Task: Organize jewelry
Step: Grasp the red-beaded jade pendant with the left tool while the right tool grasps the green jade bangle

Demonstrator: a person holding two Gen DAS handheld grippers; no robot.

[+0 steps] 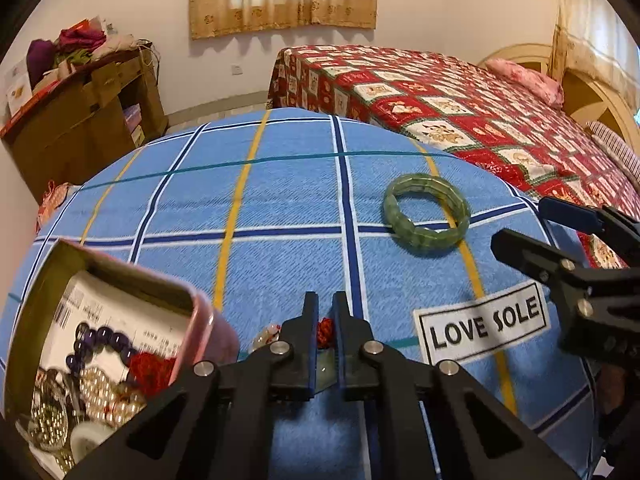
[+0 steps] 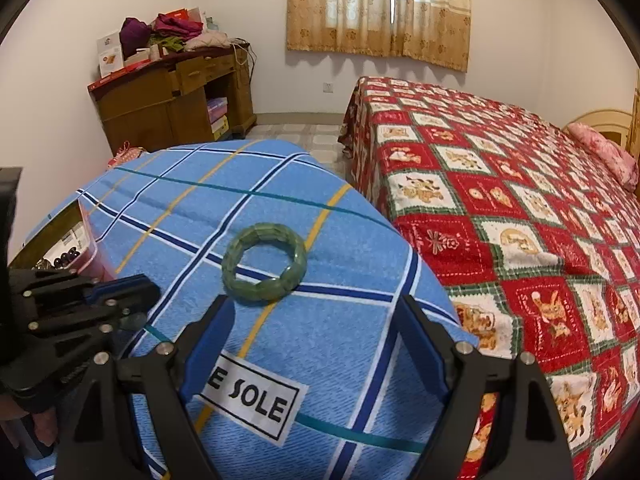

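Note:
My left gripper (image 1: 326,308) is shut on a red-cord pendant (image 1: 325,331). A pale green stone shows lower between its pads, and a pale bead (image 1: 266,337) lies just left of them. Beside it on the left stands an open pink jewelry box (image 1: 208,320) holding a purple bead bracelet (image 1: 100,340), pearl-like strands and a red piece. A green jade bracelet (image 2: 264,268) lies flat on the blue plaid cloth, just beyond my right gripper (image 2: 316,312). That gripper is open and holds nothing. In the right wrist view my left gripper (image 2: 144,300) sits at the left edge.
The blue plaid cloth (image 1: 280,220) covers a round table and carries a white "LOVE SOLE" label (image 1: 484,324). A bed with a red patterned quilt (image 2: 520,220) stands close on the right. A wooden cabinet (image 2: 168,100) piled with clothes is at the far wall.

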